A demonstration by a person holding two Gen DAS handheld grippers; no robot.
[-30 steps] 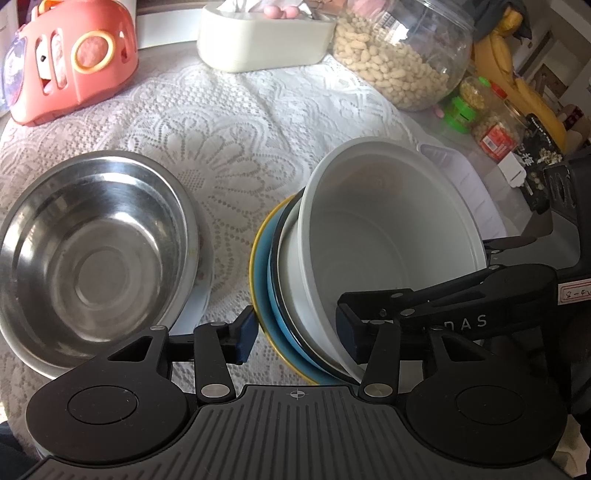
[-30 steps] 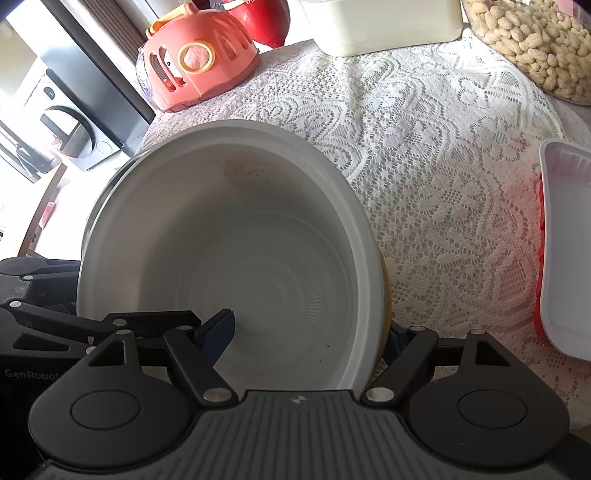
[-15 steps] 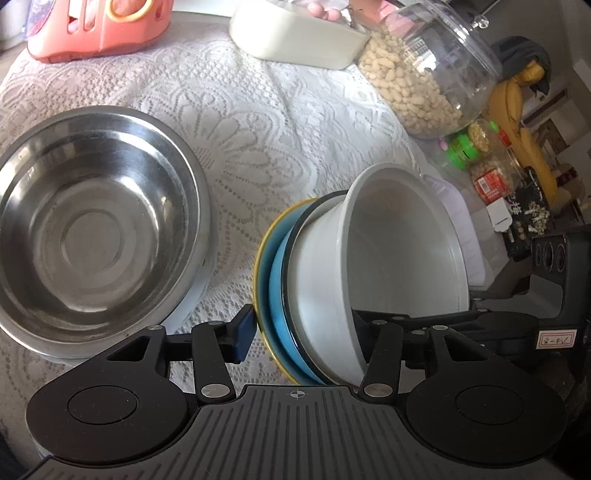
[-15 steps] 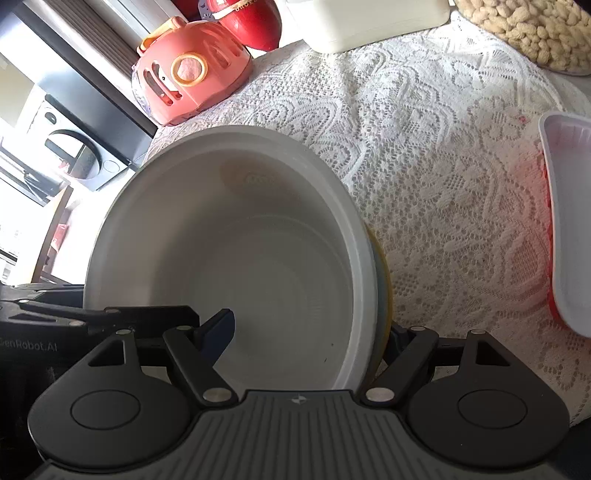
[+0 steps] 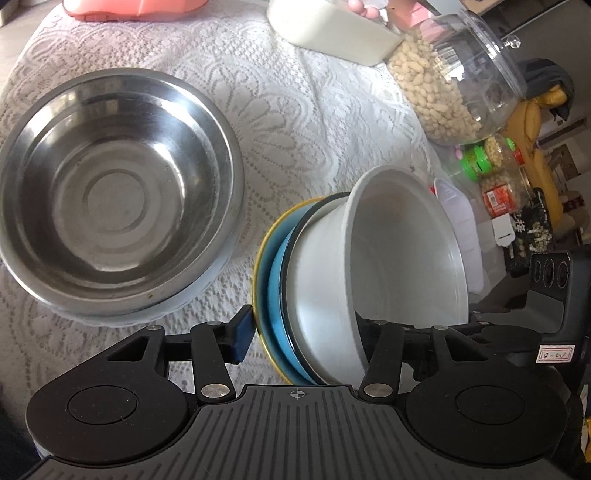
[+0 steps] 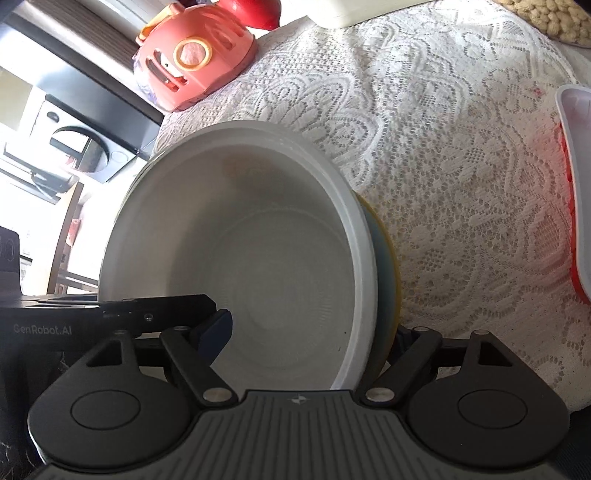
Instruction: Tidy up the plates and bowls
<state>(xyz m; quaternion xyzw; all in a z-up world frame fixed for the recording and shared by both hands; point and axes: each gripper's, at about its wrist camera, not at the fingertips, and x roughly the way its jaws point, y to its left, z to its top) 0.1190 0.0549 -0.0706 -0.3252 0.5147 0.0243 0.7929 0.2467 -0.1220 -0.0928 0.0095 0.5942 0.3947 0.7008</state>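
A stack of a white bowl (image 5: pixel 391 266), a black-rimmed white dish and a blue plate with a yellow rim (image 5: pixel 271 280) is held tilted above the lace tablecloth. My left gripper (image 5: pixel 306 332) is shut on the stack's rim, one finger outside the yellow plate, the other inside the bowl. My right gripper (image 6: pixel 314 328) is shut on the same stack, with the white bowl (image 6: pixel 258 258) filling its view and the yellow rim (image 6: pixel 391 277) at the right. A steel bowl (image 5: pixel 110 192) sits on a pale plate at the left.
At the table's far side stand a pink plastic toy (image 6: pixel 192 55), a white tissue box (image 5: pixel 332 33) and a clear jar of peanuts (image 5: pixel 450 85). A white and red tray (image 6: pixel 576 192) lies at the right. Small jars (image 5: pixel 487 162) stand past the table edge.
Both grippers have lifted the stack and tilted it more steeply. The steel bowl looks nearer and further up in the left wrist view.
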